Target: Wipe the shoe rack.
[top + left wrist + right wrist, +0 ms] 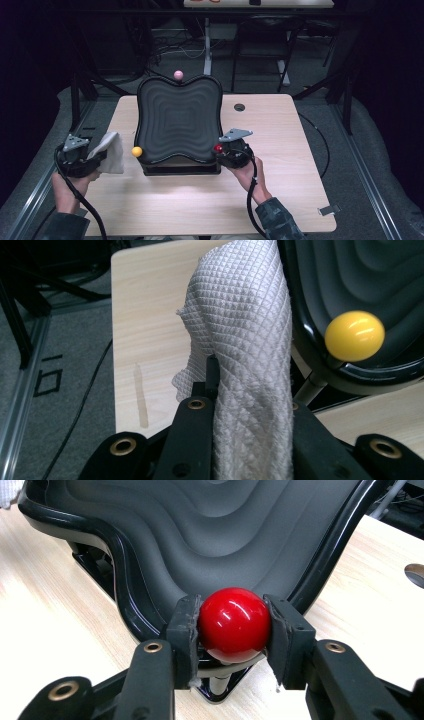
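In the high view, the left hand-held gripper [95,159] is at the lower left of the frame, beside the left edge of the tabletop [280,150], and its jaws are closed on a white cloth [111,152] which stands up from them. In the left gripper view the white cloth [245,355] fills the middle of the frame, and the yellow knob [355,335] is at the right, just beside it. The right hand-held gripper [235,625] is closed on the red knob [235,624], with both pads pressed on its sides, at the lower middle of the right gripper view. This knob sits at the near right corner of the black wavy tray [180,120], which stands tilted in the center of the high view. A pink knob [178,75] is at its far top edge
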{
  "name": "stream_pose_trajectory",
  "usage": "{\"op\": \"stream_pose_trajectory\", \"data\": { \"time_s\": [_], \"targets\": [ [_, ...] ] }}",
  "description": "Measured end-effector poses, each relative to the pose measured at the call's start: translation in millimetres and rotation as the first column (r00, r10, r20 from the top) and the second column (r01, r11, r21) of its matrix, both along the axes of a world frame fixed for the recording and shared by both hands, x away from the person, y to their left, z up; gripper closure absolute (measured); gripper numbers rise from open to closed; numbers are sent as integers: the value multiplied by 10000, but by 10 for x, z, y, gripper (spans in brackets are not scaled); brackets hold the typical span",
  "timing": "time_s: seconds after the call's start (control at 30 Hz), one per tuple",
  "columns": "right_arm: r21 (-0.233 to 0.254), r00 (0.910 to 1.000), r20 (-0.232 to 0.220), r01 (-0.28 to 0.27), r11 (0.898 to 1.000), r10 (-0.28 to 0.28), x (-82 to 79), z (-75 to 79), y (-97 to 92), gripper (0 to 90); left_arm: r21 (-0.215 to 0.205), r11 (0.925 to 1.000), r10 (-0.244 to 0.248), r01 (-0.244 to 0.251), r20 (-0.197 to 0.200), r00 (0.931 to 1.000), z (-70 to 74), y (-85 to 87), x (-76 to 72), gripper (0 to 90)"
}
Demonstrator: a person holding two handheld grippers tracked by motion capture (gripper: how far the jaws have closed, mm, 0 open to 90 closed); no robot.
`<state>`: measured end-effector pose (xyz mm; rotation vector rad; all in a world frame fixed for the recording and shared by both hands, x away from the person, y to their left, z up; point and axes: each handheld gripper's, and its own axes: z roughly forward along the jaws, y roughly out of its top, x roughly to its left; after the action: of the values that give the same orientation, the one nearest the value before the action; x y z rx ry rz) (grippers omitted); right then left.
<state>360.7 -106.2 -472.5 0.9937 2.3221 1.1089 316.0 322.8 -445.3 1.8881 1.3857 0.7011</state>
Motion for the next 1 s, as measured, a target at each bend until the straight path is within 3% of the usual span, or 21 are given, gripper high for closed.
{"op": "stream_pose_trajectory", "data": {
  "time_s": [0.4, 1.0],
  "targets": [
    [5, 10000, 24, -3, 10000, 3, -2, -3, -2, 601, 38, 9990, -443, 441, 927, 9947, 375, -163, 51, 848],
    [-8, 10000, -7, -24, 10000, 24, -5, -2, -7, 601, 298, 9913, -1315, 1285, 1420, 9811, 689, -488, 185, 848]
  ]
}}
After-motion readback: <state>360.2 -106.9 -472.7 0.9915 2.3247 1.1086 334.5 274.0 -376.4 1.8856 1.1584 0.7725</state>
